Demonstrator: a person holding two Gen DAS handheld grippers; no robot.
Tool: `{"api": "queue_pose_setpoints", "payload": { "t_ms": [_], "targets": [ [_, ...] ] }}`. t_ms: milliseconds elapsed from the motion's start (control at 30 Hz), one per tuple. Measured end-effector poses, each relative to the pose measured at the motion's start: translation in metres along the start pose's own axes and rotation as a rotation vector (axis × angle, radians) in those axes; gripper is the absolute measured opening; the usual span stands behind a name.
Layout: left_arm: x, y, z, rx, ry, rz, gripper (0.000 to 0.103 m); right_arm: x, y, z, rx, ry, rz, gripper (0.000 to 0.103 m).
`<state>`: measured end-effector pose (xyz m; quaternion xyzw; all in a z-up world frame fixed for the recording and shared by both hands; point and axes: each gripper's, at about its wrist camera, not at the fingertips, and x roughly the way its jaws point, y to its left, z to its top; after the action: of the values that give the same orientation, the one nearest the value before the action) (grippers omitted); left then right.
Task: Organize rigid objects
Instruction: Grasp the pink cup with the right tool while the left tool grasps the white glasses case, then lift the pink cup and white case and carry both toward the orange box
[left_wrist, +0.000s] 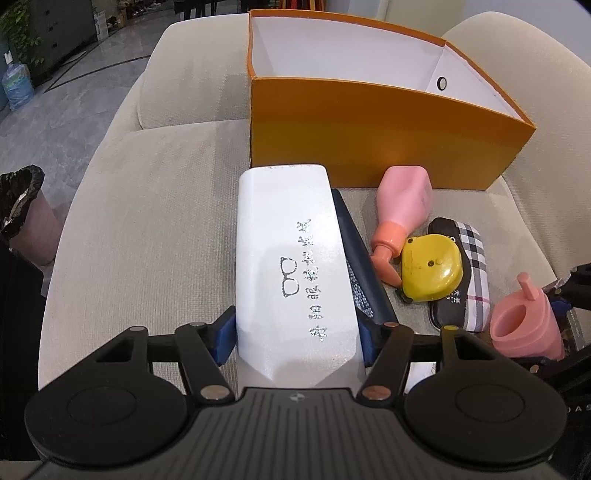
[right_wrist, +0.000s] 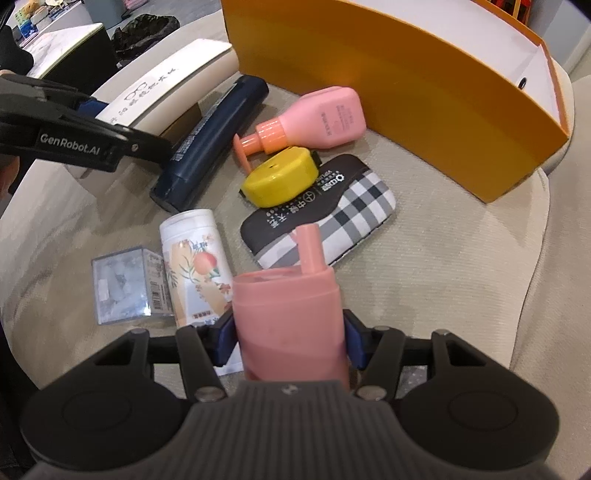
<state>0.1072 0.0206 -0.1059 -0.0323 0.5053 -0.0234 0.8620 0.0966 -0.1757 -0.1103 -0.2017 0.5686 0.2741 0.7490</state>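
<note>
— Grip check first: what are you holding, and why that way?

— Your left gripper (left_wrist: 297, 338) is clamped across the near end of the white glasses case (left_wrist: 291, 258), leaving its long body pointing toward the orange box (left_wrist: 369, 147); that looks set for sliding it in lengthwise. Your right gripper (right_wrist: 290, 341) is closed on the pink cup (right_wrist: 288, 328), pinched low on its body so the lid and spout stay free.

— And the box?

— You can see only white inner walls; nothing shows inside. On the sofa cushion (right_wrist: 461, 277) in front of it lie the pink pump bottle (right_wrist: 321, 120), yellow tape measure (right_wrist: 282, 177), plaid case (right_wrist: 325, 214), navy case (right_wrist: 218, 136), white can (right_wrist: 195, 266) and clear packet (right_wrist: 125, 290).
</note>
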Motion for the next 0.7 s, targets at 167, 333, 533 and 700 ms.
{"api": "queue_pose_setpoints", "payload": {
  "t_ms": [167,333,533,700],
  "targets": [
    [-0.009,0.004,-0.002,-0.01,-0.013,-0.012,0.071,-0.005,-0.001,0.002,0.012,-0.016,-0.006,0.057],
    [-0.018,0.006,0.0,-0.016,-0.035,-0.011,0.071,-0.013,-0.002,0.005,0.021,-0.032,-0.012,0.057],
    [-0.032,0.011,0.001,-0.025,-0.07,-0.014,0.07,-0.022,-0.001,0.006,0.022,-0.051,-0.022,0.057],
    [-0.027,0.013,-0.001,-0.023,-0.068,-0.007,0.07,-0.027,0.002,0.005,0.021,-0.061,-0.029,0.057]
  ]
}}
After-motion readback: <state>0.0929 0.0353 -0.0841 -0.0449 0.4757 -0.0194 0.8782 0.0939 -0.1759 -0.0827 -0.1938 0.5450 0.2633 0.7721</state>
